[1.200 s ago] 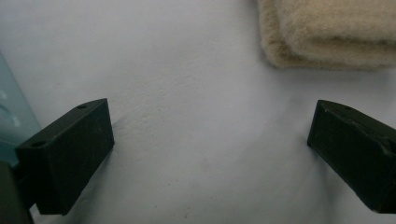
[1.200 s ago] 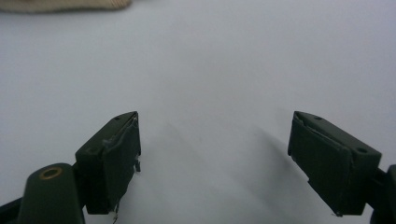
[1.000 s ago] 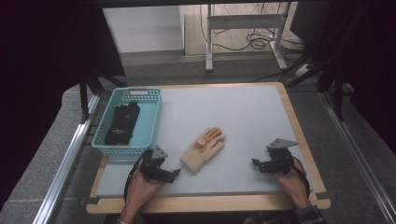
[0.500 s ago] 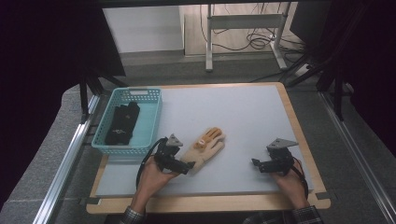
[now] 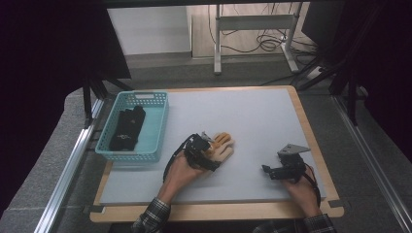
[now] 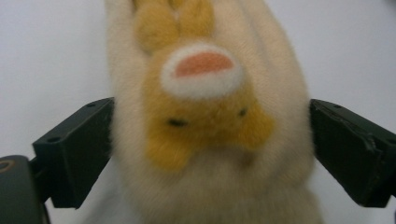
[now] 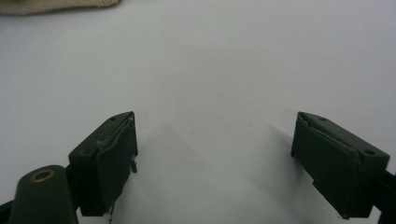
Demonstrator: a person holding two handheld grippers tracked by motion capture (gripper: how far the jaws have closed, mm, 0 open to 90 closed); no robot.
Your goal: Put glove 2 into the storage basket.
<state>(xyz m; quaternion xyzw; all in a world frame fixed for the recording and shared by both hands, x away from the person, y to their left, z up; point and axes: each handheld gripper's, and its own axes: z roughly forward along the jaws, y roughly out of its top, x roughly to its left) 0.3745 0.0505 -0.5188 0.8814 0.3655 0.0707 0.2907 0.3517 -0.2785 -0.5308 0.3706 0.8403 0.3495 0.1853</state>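
A cream and orange plush mitten [image 5: 226,147] with an animal face lies on the white tabletop, a little left of centre. My left gripper [image 5: 213,156] has come in over its near end. In the left gripper view the mitten [image 6: 205,93] sits between the two jaws of the left gripper [image 6: 210,119]. Those jaws have just been closing and their pads stand at the edges of the fur, which is not visibly squeezed. My right gripper [image 5: 266,170] rests at the front right of the table. It is open [image 7: 215,123] over bare table, and the mitten's edge [image 7: 56,5] shows far off.
A teal plastic basket [image 5: 130,156] stands at the table's left edge with black fabric items [image 5: 127,127] inside. The white mat [image 5: 252,116] has a wooden border. A metal rail runs along the left side of the table.
My left hand has moved right and away from the person, from beside the mitten's near end to over it, so the jaws now straddle the mitten. The right gripper has not moved.
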